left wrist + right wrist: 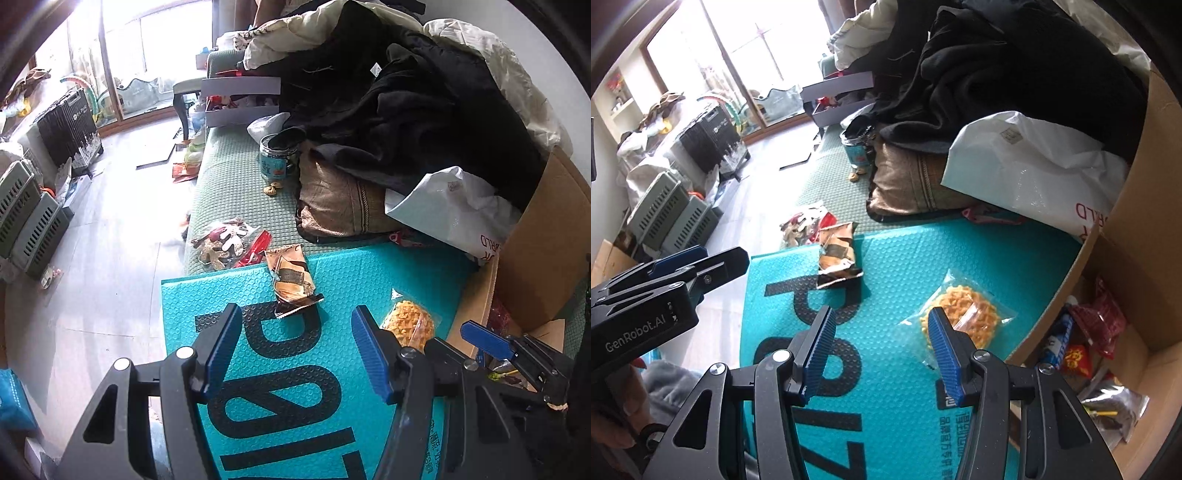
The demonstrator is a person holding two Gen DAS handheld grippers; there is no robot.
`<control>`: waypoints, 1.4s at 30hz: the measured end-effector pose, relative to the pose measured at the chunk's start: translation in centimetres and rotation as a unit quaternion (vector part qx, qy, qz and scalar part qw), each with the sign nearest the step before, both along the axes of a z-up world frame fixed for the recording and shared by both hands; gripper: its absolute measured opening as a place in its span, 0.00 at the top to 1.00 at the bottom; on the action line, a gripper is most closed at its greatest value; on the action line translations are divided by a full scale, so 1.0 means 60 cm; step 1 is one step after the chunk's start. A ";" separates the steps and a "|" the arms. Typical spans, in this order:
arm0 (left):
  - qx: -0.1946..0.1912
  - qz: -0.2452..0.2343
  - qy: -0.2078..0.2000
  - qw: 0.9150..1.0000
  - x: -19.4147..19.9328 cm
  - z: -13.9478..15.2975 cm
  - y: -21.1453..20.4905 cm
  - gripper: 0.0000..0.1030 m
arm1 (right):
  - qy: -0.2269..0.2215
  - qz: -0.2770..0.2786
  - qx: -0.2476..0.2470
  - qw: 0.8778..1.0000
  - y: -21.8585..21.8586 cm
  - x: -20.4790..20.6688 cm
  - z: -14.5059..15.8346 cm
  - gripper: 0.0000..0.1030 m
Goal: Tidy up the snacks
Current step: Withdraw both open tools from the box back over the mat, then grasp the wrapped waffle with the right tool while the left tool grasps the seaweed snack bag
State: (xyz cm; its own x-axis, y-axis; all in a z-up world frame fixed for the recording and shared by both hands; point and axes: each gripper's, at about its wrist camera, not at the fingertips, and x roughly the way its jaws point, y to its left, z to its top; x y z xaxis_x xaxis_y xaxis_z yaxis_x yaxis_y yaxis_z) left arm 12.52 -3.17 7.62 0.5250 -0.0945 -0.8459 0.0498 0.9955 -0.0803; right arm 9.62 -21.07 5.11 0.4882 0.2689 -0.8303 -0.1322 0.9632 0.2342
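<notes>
Cardboard box (1123, 236) at right, snacks already inside. Teal mailer (905, 280) on the sofa carries two loose packs. Brown pack (836, 254): light, crinkly; pinch an end seam. Yellow crisps bag (964, 317): light, slippery, fragile; take its edge. Left gripper (295, 350) and right gripper (882, 347): jaws apart, empty.

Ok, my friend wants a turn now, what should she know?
Left gripper: open, holding nothing, above the teal mailer.
Right gripper: open, holding nothing, close to the yellow snack bag.
Brown snack packet lies at the mailer's far edge; a clear bag of snacks lies beyond it on the green cushion.
Done: several snacks already sit in the cardboard box on the right.
Left: those three, probably into the box. Yellow bag looks nearest.
</notes>
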 end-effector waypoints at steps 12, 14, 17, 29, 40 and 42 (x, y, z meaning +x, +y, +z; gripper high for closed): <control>-0.002 0.033 0.042 0.999 0.049 -0.077 0.052 0.41 | 0.046 -0.065 -0.021 0.997 0.024 0.059 -0.081 0.42; -0.003 0.039 0.053 0.998 0.060 -0.091 0.059 0.41 | 0.056 -0.076 -0.027 0.995 0.029 0.070 -0.098 0.40; -0.008 0.048 0.062 0.997 0.072 -0.107 0.070 0.41 | 0.070 -0.096 -0.035 0.992 0.032 0.083 -0.122 0.40; -0.016 0.055 0.083 0.995 0.102 -0.149 0.081 0.41 | 0.106 -0.203 -0.098 0.968 -0.007 0.114 -0.199 0.27; -0.022 0.055 0.104 0.993 0.108 -0.174 0.080 0.41 | 0.136 -0.215 -0.139 0.957 -0.027 0.129 -0.239 0.00; -0.024 0.055 0.106 0.992 0.109 -0.177 0.081 0.41 | 0.138 -0.213 -0.144 0.957 -0.027 0.129 -0.242 0.00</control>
